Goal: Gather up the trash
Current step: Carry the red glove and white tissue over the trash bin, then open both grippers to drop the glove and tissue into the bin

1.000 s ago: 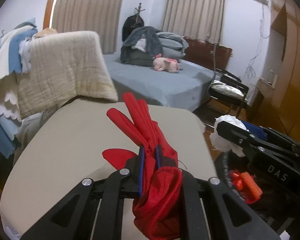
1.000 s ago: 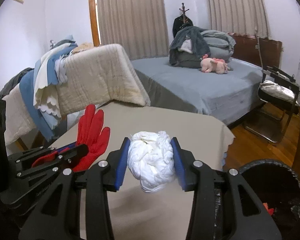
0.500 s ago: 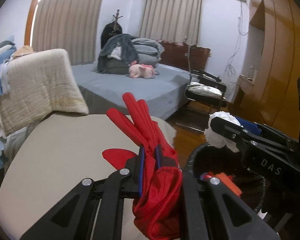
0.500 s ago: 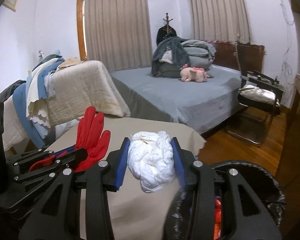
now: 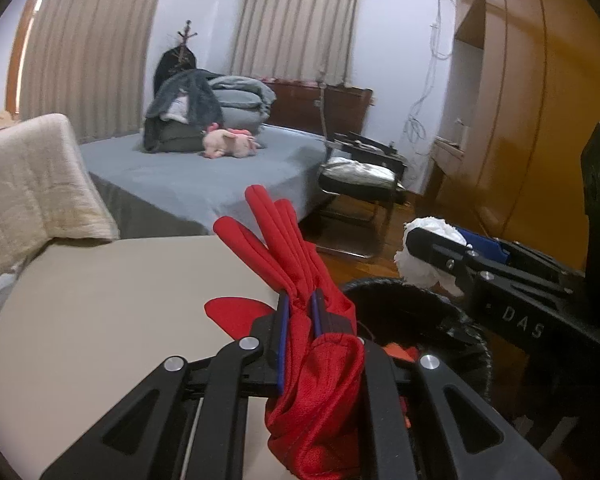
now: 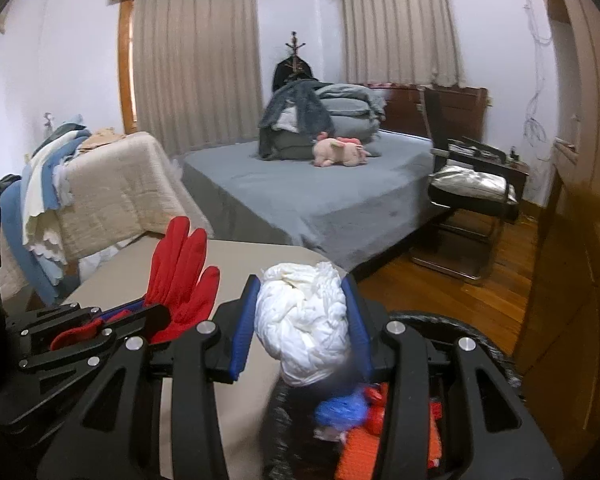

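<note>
Both fingers of the left gripper (image 5: 300, 312) are pressed together on a red glove (image 5: 296, 280), which they pinch near its wrist. The glove's fingers stick up and away from the camera, while its cuff hangs down between the black linkage bars. This gripper points a little downward, over the near right edge of a beige table (image 5: 100, 300).

On the right gripper (image 6: 302, 320), the two blue pads (image 6: 242, 332) clamp a white crumpled wad (image 6: 308, 320) from both sides; the wad fills the whole gap and bulges above and below it. This gripper also tilts slightly down and sits just to the right of the left one, above the left part of a black trash bin (image 6: 480, 344) that stands beside the table's right edge.

Inside the bin some red, orange and blue pieces (image 6: 364, 412) are seen, but they are blurred and partly covered by the gripper's arms, so I cannot tell what they are. The bin's rim is cut off at the bottom in both views. No hand of the person is visible. Far behind are a grey bed (image 6: 320, 200) with a pink plush toy (image 6: 340, 152) and a chair (image 6: 472, 196).
</note>
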A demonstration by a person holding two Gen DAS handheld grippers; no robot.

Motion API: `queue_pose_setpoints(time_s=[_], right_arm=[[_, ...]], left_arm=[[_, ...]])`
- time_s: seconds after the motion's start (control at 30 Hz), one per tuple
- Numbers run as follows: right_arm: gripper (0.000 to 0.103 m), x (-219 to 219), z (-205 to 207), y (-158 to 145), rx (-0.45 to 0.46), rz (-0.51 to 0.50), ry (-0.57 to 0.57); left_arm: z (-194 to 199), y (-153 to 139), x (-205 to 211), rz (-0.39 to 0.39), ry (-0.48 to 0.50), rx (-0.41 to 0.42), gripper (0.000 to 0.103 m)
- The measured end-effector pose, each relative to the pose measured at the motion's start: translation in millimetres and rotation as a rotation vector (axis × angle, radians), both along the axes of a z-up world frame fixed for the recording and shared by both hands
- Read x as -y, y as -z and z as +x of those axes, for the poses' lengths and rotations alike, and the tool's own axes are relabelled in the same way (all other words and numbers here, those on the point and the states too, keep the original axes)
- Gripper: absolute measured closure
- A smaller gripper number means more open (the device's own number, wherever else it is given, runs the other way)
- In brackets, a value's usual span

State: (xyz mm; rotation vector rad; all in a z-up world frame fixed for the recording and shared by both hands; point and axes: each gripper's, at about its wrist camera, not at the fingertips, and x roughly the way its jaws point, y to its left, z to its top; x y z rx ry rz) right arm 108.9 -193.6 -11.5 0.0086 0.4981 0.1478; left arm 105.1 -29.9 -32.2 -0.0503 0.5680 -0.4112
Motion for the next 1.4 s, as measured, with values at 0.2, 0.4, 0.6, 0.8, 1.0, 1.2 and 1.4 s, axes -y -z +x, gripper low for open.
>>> queue_pose_setpoints(time_s=[0.2,0.4,0.6,0.8,1.0,1.2,1.4], right_arm=[[0.063,40.8,-7.7,9.2,-0.013,-0.007,0.091],[0.063,78.7,-13.0,25.7,-0.035,-0.009,0.177],[0.063,107.9,-10.5,46.7,-0.07,-0.007,0.24],[0.063,127.3,-0.5,70.7,-0.112,-0.008,0.271],[0.061,136.7,7.3,84.3,-0.136,-0.005,0.285],[0.042,148.3,12.1,91.9,-0.149,-0.019,0.319],[0.023,154.2,2.6,82.7,-0.122,-0.025,0.337]], left_arm=[[4.1,15.3,33.7,-0.001,0.076,-0.029,0.092],[9.9,30.0,74.0,0.006,0.155,-0.047,0.092],[21.9,45.1,106.3,0.027,0.202,-0.062,0.092],[30.9,59.7,132.3,0.05,0.241,-0.073,0.092],[43.1,72.9,146.4,0.056,0.264,-0.098,0.092],[51.0,84.7,156.4,0.058,0.304,-0.122,0.077],[48.5,79.1,142.8,0.057,0.288,-0.102,0.044]])
